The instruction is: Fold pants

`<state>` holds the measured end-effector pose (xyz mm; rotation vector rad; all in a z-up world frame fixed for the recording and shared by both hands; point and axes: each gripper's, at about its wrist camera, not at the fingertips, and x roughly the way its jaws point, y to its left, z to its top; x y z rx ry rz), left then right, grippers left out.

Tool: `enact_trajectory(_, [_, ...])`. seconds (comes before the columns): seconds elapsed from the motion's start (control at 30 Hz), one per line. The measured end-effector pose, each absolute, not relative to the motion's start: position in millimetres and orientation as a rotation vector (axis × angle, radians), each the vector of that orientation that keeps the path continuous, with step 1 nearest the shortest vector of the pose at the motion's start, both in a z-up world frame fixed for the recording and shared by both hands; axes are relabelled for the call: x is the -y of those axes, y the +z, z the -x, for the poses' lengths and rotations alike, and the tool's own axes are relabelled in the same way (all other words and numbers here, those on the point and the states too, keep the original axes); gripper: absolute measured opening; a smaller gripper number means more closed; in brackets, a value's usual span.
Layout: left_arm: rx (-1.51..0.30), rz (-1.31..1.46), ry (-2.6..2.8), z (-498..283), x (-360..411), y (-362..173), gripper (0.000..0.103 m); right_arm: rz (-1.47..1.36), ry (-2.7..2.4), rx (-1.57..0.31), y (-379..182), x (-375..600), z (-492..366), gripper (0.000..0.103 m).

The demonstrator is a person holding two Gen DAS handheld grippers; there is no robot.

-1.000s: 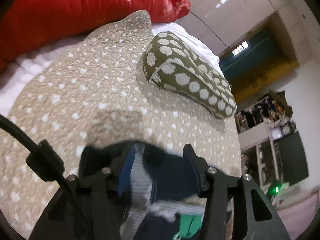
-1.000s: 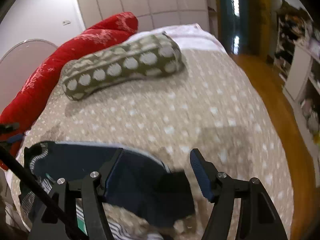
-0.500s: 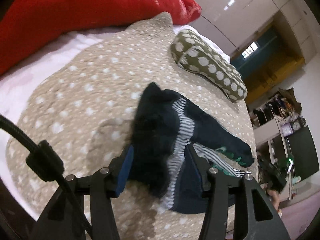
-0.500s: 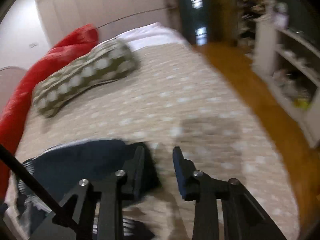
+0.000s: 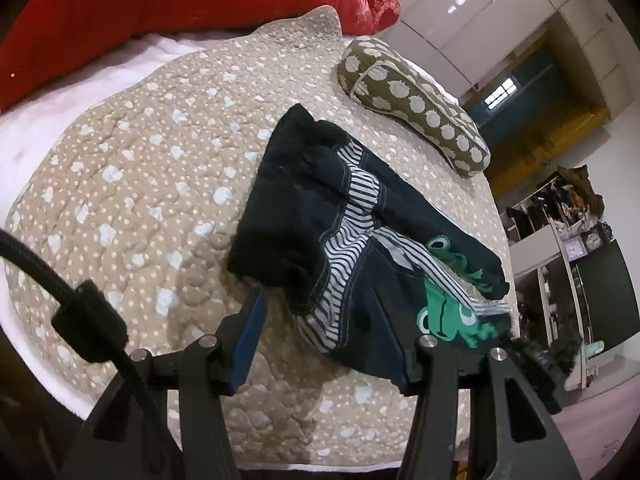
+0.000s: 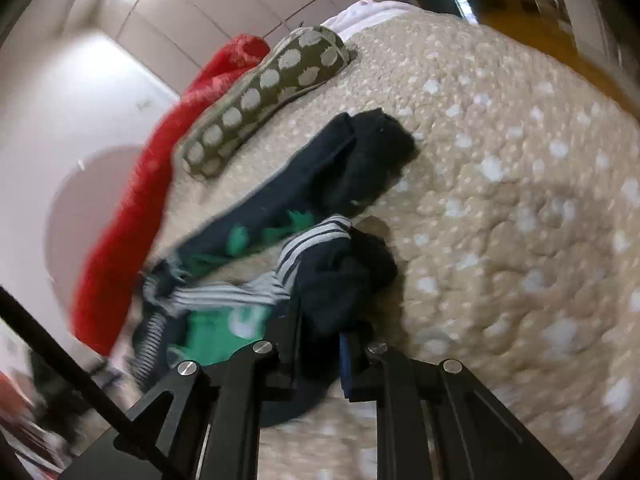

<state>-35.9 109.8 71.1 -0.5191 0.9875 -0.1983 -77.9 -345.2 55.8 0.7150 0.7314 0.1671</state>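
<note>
Small navy pants (image 5: 320, 208) with grey-white stripes and green frog prints lie crumpled on the beige dotted bedspread (image 5: 152, 168). My left gripper (image 5: 320, 320) is open, its jaws wide apart at the near edge of the waist, holding nothing. In the right wrist view the pants (image 6: 360, 160) lie with both leg ends toward me. My right gripper (image 6: 318, 342) is shut on the cuff end of the nearer leg (image 6: 340, 268), whose dark cloth bunches between the jaws.
An olive pillow with white dots (image 5: 416, 100) lies beyond the pants. A long red cushion (image 5: 160, 4) runs along the bed's far side. The bed edge drops to a wooden floor (image 6: 532, 36) on the right. Shelves (image 5: 560, 240) stand off the bed.
My left gripper let go of the waist, opened and pulled back; the pants now lie on the bed. My right gripper closed on the leg cuff and swung, blurring its view.
</note>
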Motion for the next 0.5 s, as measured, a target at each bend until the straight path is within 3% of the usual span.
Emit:
enact_trajectory(0.17, [-0.973,0.504,-0.160,36,-112,70,0.057,-0.653,0.048,-0.599,98,347,111,0.014])
enact_trajectory(0.2, [-0.979,0.507,-0.155,35,-113,67,0.057,-0.610,0.010,-0.582,103,345,116,0.019])
enact_trajectory(0.27, [-1.000,0.513,-0.152,33,-112,59,0.057,-0.525,-0.079,-0.567,109,341,124,0.044])
enact_trajectory(0.3, [-1.011,0.514,-0.150,32,-111,55,0.057,-0.509,-0.100,-0.570,109,342,126,0.071])
enact_trajectory(0.5, [-1.040,0.496,-0.127,15,-110,39,0.060,-0.579,-0.117,-0.595,87,361,129,0.074])
